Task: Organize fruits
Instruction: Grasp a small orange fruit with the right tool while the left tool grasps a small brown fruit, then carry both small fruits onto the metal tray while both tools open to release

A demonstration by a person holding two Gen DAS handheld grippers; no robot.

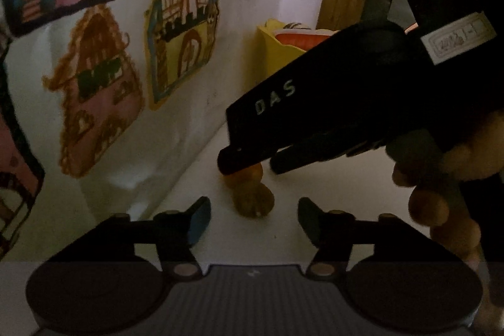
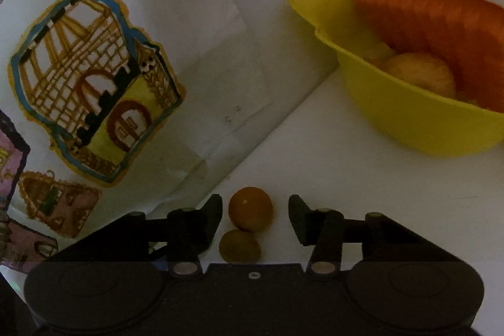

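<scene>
Pick-up step: right gripper (image 2: 255, 218) fingers spread round orange fruit (image 2: 250, 208) on tabletop (image 2: 346, 178), touching greenish fruit (image 2: 240, 246) — next: pinch, carry to yellow bowl (image 2: 409, 128). Left gripper (image 1: 254, 218) spread, empty.

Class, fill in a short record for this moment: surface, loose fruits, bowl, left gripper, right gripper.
surface: white table against a wall with children's drawings
loose fruits: orange round fruit and duller brownish fruit, touching
bowl: yellow bowl, holding more items
left gripper: left gripper open, empty
right gripper: right gripper open, fingers either side of the orange fruit
</scene>
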